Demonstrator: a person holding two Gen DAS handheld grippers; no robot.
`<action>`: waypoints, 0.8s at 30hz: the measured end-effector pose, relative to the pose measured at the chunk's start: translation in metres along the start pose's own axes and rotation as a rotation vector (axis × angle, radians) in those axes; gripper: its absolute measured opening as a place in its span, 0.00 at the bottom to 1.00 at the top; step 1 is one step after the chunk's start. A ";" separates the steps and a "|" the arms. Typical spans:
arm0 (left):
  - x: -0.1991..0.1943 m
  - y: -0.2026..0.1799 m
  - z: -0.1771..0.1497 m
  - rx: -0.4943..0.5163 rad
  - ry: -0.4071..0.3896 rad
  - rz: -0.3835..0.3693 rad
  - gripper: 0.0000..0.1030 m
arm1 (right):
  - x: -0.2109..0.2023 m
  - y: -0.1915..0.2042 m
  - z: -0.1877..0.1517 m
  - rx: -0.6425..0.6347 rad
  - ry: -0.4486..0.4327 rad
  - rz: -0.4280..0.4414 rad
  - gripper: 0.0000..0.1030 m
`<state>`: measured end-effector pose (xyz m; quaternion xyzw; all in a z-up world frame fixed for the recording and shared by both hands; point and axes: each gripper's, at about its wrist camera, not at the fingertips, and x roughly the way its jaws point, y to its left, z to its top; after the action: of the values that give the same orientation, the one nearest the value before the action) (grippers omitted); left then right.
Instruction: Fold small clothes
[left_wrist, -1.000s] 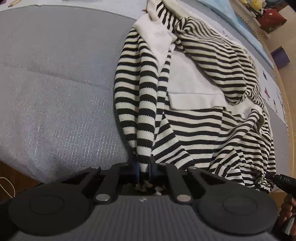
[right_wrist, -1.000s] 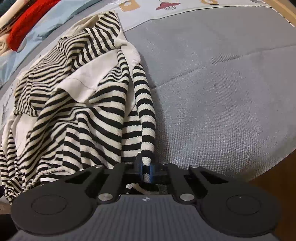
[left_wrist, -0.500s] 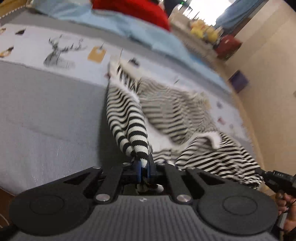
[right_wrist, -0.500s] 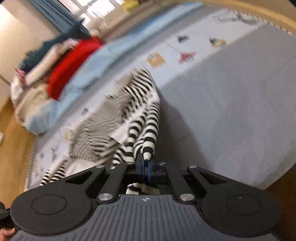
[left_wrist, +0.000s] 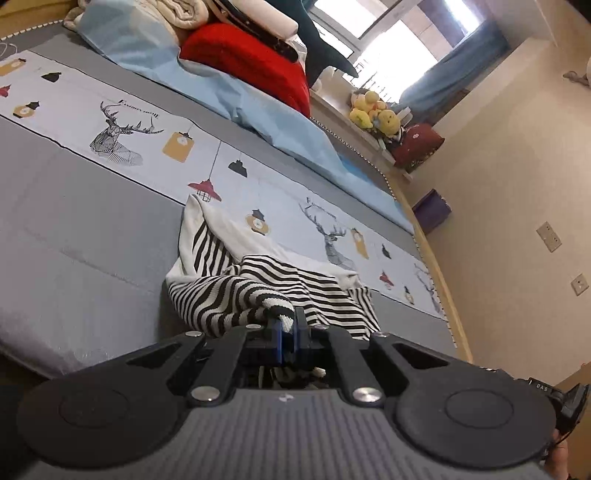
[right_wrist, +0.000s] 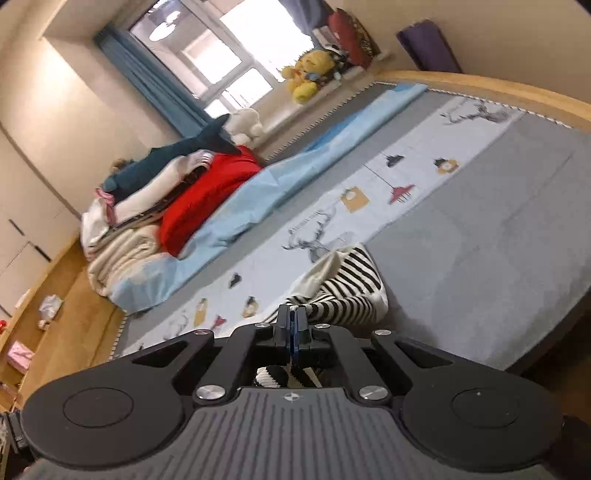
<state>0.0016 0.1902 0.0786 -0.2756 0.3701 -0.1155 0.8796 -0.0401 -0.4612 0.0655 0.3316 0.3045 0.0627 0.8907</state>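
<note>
A black-and-white striped garment with white panels (left_wrist: 258, 288) hangs lifted off the grey bed, its far part still bunched on the printed sheet. My left gripper (left_wrist: 289, 325) is shut on one striped edge of it. In the right wrist view the same striped garment (right_wrist: 347, 291) trails from my right gripper (right_wrist: 293, 325), which is shut on another striped edge; a bit of stripe shows behind the pads. Most of the cloth below both grippers is hidden by their bodies.
The grey bed (left_wrist: 74, 236) carries a pale printed sheet (left_wrist: 155, 147) and a light blue sheet (right_wrist: 295, 173). A pile of clothes with a red item (right_wrist: 207, 192) sits at the far side. Plush toys (left_wrist: 373, 114) line the sill. The wooden bed rim (right_wrist: 480, 85) curves round.
Both grippers rose and tilted upward with the striped garment, lifting its near part off the bed. The views swung from the bed surface to the room beyond.
</note>
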 end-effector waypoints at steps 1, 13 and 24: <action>0.007 0.003 0.002 -0.006 0.008 0.011 0.05 | 0.007 -0.002 -0.001 -0.001 0.005 -0.014 0.00; 0.106 0.038 0.086 -0.058 0.032 0.051 0.05 | 0.122 0.022 0.044 -0.039 0.012 -0.033 0.00; 0.261 0.103 0.137 -0.174 0.171 0.162 0.10 | 0.319 -0.026 0.089 0.020 0.098 -0.135 0.01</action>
<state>0.2820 0.2239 -0.0546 -0.3093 0.4734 -0.0344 0.8241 0.2672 -0.4302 -0.0575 0.3156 0.3700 0.0155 0.8737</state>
